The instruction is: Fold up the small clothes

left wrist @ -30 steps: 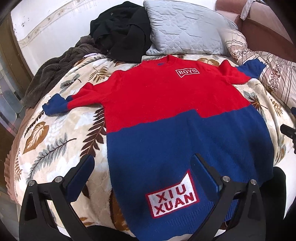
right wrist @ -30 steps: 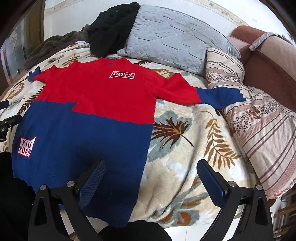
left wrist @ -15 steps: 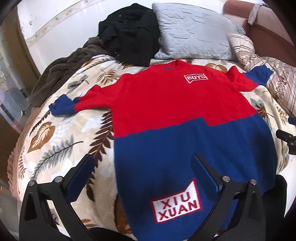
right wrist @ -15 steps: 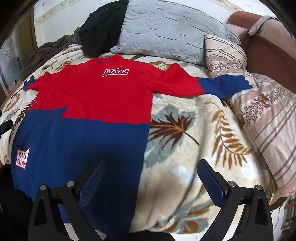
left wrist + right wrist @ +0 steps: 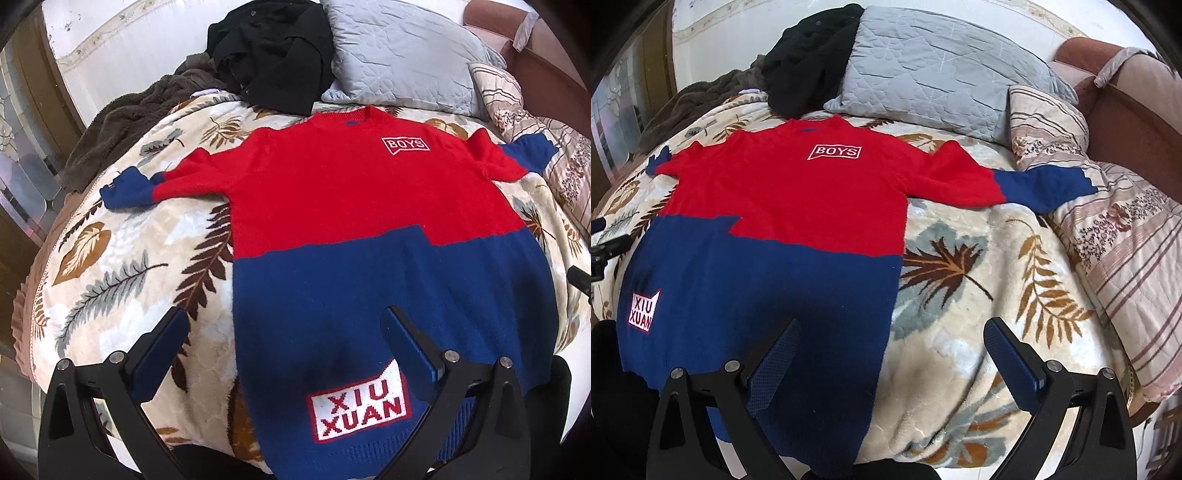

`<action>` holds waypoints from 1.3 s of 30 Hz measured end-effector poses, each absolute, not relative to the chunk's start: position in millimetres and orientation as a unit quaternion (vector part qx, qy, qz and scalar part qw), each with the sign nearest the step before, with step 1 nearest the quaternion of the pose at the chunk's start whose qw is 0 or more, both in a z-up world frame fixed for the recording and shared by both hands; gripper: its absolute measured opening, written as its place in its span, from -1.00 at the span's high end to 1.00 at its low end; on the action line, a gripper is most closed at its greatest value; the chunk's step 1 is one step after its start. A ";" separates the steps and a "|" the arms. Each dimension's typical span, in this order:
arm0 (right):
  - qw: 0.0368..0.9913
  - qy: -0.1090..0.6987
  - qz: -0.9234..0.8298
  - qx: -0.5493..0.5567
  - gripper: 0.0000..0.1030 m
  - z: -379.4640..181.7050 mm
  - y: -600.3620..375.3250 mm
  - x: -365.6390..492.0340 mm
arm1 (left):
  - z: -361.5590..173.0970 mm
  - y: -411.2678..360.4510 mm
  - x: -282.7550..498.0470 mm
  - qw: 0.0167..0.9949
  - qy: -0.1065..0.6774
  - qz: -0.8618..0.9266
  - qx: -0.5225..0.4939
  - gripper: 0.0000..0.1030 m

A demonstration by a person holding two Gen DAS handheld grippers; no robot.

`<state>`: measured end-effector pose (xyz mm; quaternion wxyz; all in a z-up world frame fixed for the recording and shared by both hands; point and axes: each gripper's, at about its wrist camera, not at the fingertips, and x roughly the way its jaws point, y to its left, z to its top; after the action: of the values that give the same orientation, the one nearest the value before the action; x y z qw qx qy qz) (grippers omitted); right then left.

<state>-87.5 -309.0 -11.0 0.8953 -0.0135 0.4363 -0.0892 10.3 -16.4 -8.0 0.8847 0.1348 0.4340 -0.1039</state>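
A small red and blue sweater (image 5: 369, 221) (image 5: 783, 221) lies flat, front up, on a leaf-print blanket, both sleeves spread out. It carries a white "BOYS" patch at the chest and a "XIU XUAN" patch near the hem. My left gripper (image 5: 284, 332) hovers open above the hem's left corner, one finger over the blanket, the other over the blue part. My right gripper (image 5: 890, 343) hangs open above the hem's right side, its left finger over the blue knit. Neither holds anything.
The leaf-print blanket (image 5: 122, 280) (image 5: 979, 295) covers the bed. A grey pillow (image 5: 934, 70), a black garment (image 5: 273, 51) and a brown fleece (image 5: 125, 114) lie at the head. A striped quilt (image 5: 1126, 240) lies along the right, beside a brown sofa arm (image 5: 1126, 96).
Both grippers have drifted slightly forward and lower over the sweater's hem. The sweater has not moved and both stay open.
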 end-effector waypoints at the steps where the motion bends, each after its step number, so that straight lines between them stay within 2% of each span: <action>1: 0.895 0.436 -0.089 -0.012 -0.93 -10.7 -310.1 -87.9 | -8.9 -16.6 10.1 0.884 0.435 -0.104 0.135 -1.00; 33: 0.892 0.446 -0.067 -0.006 -0.92 -19.6 -306.3 -78.0 | -24.8 -9.7 22.3 0.869 0.468 -0.100 0.124 -1.00; 39: 0.885 0.459 -0.071 0.026 -0.92 -27.1 -323.8 -77.1 | -22.9 27.9 39.6 0.867 0.487 -0.074 0.080 -1.00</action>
<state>-77.1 -323.8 -27.1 0.8854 0.0264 0.4585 -0.0711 39.6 27.9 -22.9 0.8668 0.0798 0.4867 -0.0744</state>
